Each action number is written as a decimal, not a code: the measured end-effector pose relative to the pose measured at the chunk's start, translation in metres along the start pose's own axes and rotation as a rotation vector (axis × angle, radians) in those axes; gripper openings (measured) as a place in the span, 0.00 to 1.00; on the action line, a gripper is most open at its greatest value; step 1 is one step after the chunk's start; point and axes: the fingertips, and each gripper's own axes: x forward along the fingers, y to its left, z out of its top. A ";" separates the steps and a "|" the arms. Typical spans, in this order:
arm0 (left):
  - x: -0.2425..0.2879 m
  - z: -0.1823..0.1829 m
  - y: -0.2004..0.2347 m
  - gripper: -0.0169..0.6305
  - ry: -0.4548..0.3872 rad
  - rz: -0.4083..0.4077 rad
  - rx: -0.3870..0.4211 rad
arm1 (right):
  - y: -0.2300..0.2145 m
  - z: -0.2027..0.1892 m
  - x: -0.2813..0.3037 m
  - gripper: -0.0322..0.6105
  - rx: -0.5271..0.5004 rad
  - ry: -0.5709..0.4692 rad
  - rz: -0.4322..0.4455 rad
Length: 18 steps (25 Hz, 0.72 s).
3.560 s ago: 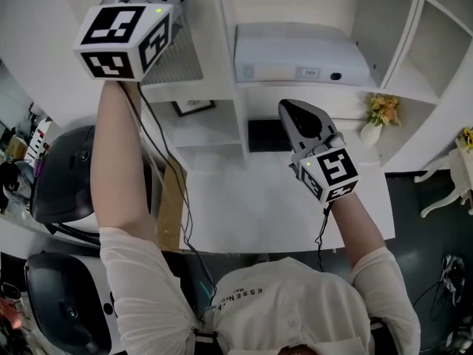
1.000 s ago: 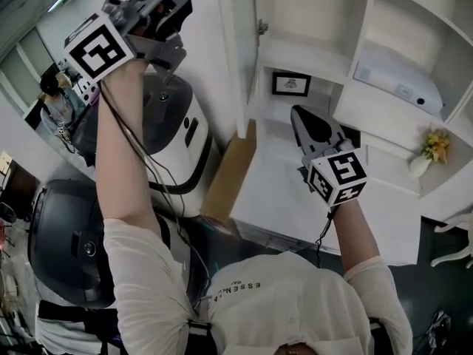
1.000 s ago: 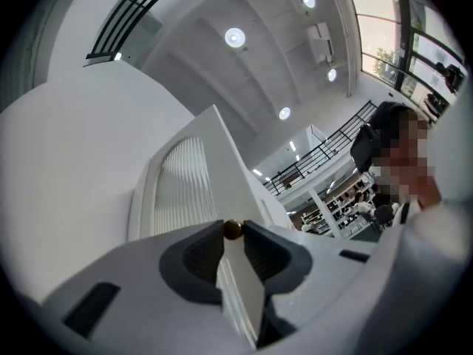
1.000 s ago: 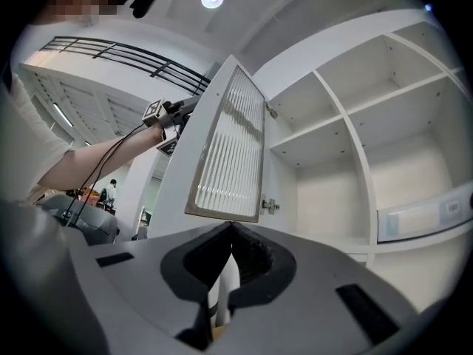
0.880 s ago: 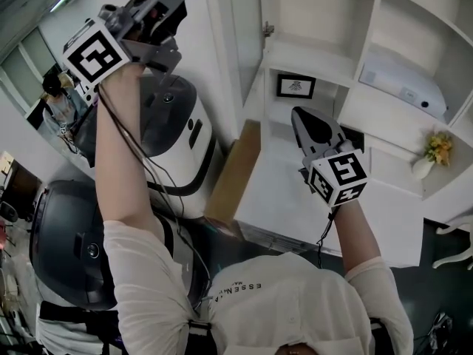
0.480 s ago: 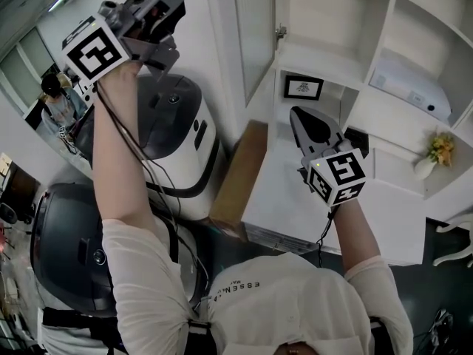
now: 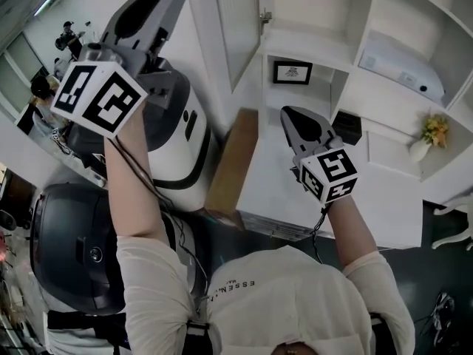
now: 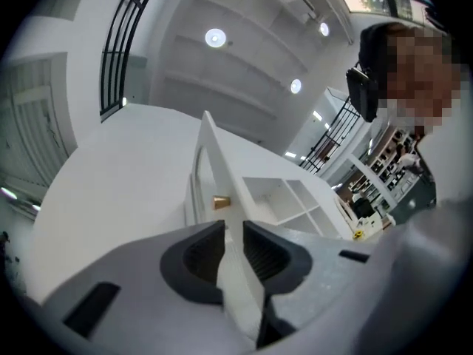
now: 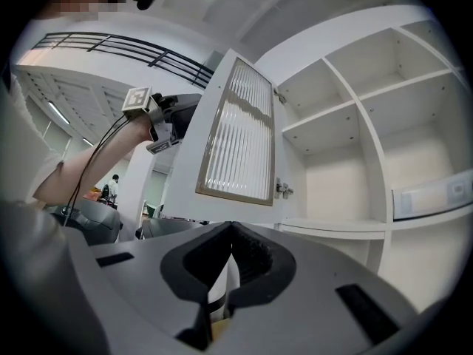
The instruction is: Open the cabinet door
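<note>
Left tongs (image 8: 233, 237) clamp the edge of the open door (image 7: 238, 28); right tongs (image 9: 231, 233) closed on nothing

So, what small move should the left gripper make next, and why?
Probably open the jaws and let go. The left gripper is shut on the free edge of the door, and the door already stands swung wide, with the shelves behind it fully exposed. Pulling further seems to gain nothing.
</note>
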 end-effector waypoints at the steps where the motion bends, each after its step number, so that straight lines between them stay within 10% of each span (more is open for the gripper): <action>1: -0.004 -0.004 -0.003 0.15 0.010 0.016 0.004 | 0.002 -0.003 -0.003 0.07 0.002 0.005 0.007; 18: -0.047 -0.131 -0.138 0.07 0.237 0.035 0.044 | 0.005 -0.044 -0.064 0.07 0.012 0.067 0.049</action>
